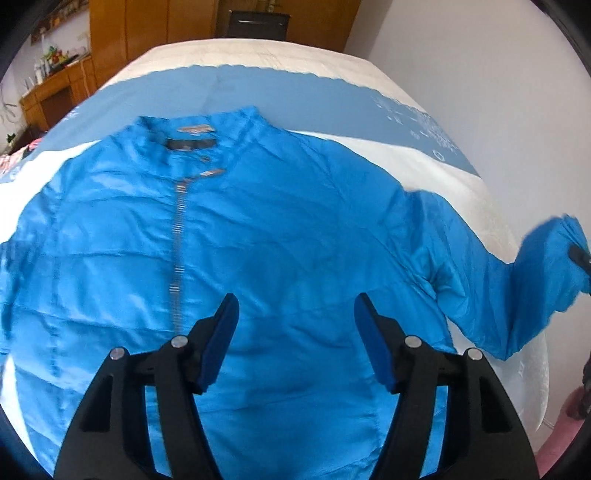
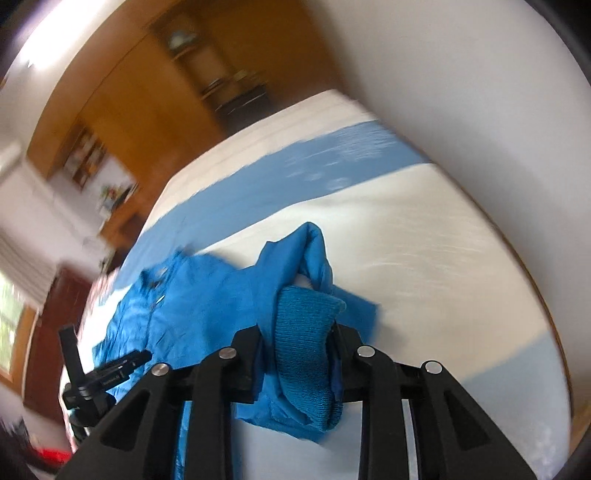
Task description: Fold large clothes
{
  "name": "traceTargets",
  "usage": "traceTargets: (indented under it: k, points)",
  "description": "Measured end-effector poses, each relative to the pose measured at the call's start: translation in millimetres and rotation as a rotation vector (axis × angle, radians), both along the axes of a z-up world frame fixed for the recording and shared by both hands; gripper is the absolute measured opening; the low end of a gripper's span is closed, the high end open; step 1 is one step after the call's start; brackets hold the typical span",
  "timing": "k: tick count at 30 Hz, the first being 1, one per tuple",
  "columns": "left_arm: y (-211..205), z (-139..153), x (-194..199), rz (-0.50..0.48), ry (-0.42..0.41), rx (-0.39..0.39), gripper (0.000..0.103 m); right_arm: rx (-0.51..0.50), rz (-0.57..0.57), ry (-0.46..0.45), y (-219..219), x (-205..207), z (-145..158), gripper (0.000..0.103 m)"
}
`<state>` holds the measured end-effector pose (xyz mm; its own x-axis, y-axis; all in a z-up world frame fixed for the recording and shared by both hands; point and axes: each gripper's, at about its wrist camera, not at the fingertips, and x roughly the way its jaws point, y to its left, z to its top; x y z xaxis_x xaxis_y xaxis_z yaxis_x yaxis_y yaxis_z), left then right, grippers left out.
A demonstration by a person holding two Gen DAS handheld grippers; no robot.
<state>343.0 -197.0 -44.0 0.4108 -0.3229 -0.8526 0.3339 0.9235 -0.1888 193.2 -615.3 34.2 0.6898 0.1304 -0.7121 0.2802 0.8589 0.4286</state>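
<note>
Blue jacket (image 1: 258, 229) lies zipped, front-up on the bed (image 1: 424, 166); right gripper (image 2: 297, 354) clamps its knit cuff (image 2: 306, 332), left gripper (image 1: 295, 332) hovers wide, empty.

A home bedroom: a wide bed (image 1: 369, 74) in a white-and-blue cover fills the room; wooden wardrobes (image 1: 147, 29) stand beyond its far edge; a cluttered wooden desk (image 1: 51, 92) sits off its far left corner.
</note>
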Motion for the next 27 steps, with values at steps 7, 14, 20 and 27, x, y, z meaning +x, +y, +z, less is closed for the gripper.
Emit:
traceTargets:
  k: [7,14,20,27]
  points:
    - [46,5,15,0.057,-0.007,-0.002,0.067,0.018,0.236,0.018,99,81,-10,0.027]
    - [75,3,24,0.081,-0.003,-0.004,0.068,0.066,0.402,0.046,171,135,-32,0.033]
    - [88,4,26,0.081,0.021,-0.117,0.080,0.232,0.557,-0.055,179,128,-18,0.042]
    - [67,-14,39,0.077,0.092,-0.109,0.087,0.024,0.274,0.024,113,106,-33,0.043]
